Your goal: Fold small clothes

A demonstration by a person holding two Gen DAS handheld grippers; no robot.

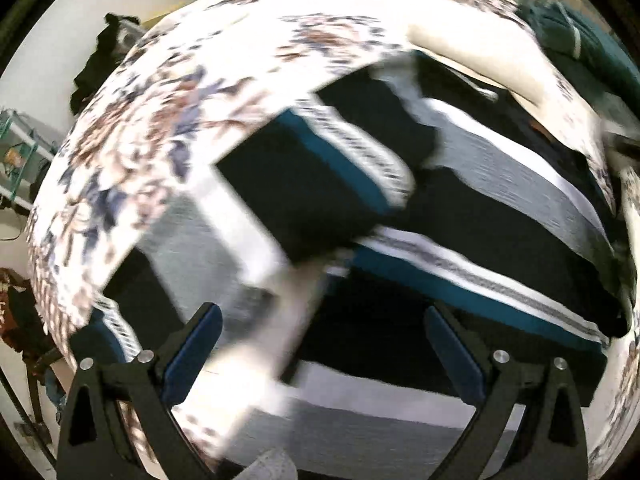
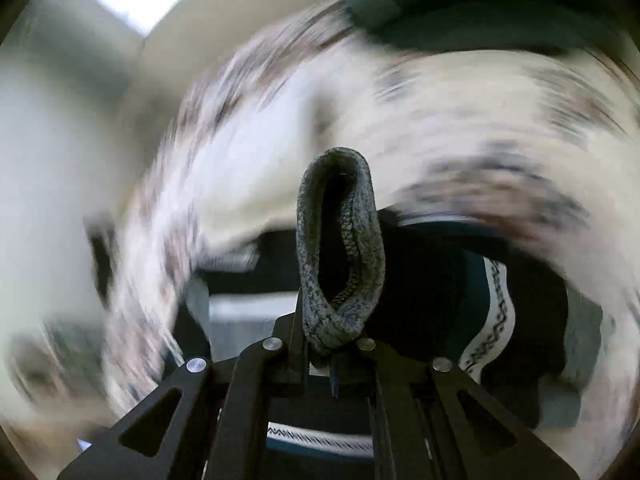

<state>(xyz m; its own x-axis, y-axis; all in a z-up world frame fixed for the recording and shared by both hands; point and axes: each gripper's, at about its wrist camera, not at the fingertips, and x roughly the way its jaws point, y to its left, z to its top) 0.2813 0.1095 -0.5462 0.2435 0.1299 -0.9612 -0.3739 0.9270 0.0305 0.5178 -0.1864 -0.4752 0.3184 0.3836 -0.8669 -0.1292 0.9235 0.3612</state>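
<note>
knit striped sweater, floral cloth bedsheet

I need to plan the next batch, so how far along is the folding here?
Early, it seems. Nothing clearly folded shows. In hand: the right hand-held gripper is shut on a grey knit loop of fabric. The left hand-held gripper is open and empty above the striped garment, which lies spread and rumpled on the floral sheet. Left: its folds, and seemingly the teal pile beyond. Blur hides finer detail.
</note>
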